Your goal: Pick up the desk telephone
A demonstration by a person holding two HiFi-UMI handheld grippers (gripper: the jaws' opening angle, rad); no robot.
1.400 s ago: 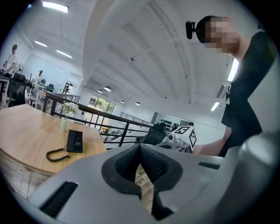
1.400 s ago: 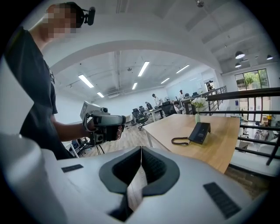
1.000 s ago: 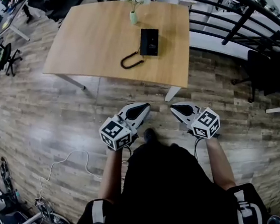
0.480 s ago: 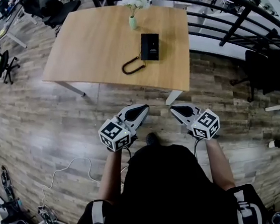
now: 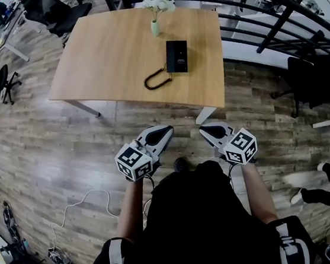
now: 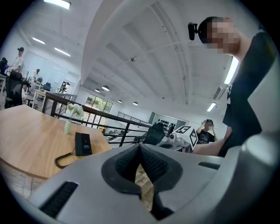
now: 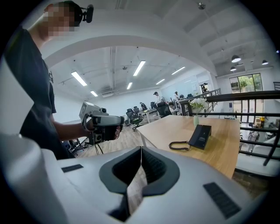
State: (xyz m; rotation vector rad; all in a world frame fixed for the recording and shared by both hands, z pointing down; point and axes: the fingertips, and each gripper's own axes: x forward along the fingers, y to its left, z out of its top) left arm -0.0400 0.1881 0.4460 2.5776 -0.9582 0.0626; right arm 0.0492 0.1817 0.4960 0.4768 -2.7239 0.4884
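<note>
- Right now my left gripper [image 5: 164, 132] and right gripper [image 5: 208, 131] are both closed on nothing, jaws pressed together, held side by side in front of me over the floor.
- Ahead of both, well apart from them, the phone [image 5: 176, 56] lies flat on the table [image 5: 108, 57], past its near edge.
- It sits almost on the midline between the two grippers, so neither is clearly nearer.
- Its long axis runs away from me, roughly in line with my reach.
- Its cord [image 5: 157, 79] loops off the near corner toward my left gripper's side; the right gripper's side of the phone looks bare.
- Both grippers toe inward, so the phone falls outside each one's line: left of my left jaws, right of my right jaws.
- My guess is I must close in on the table and open a gripper before any grasp.
</note>
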